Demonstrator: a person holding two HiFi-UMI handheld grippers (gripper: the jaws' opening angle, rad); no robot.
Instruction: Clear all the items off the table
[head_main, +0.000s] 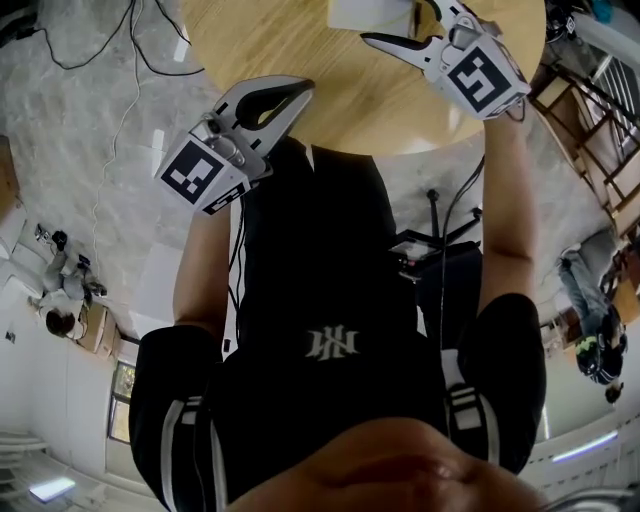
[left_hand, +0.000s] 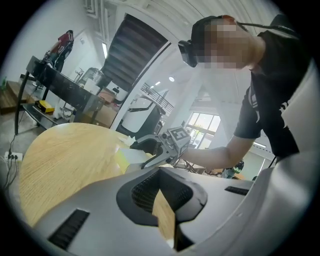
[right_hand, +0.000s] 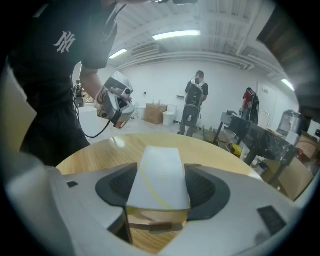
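A white box (right_hand: 160, 185) with a thin yellow line lies on the round wooden table (right_hand: 215, 150), lengthwise between the jaws of my right gripper (right_hand: 160, 167). Both its long sides meet the dark pads with no gap showing. In the head view the same box (head_main: 365, 12) is at the table's (head_main: 300, 40) top edge, with the right gripper (head_main: 395, 20) around it. My left gripper (head_main: 303, 88) hovers over the table's near rim, shut and empty. In the left gripper view its jaws (left_hand: 161, 169) meet, and the box (left_hand: 125, 156) lies beyond them.
A person (right_hand: 197, 102) stands far off behind the table, near cardboard boxes (right_hand: 155, 114). A dark bench (right_hand: 260, 135) stands to the right. Cables (head_main: 120, 60) trail over the floor left of the table, and a wooden frame (head_main: 590, 120) stands at its right.
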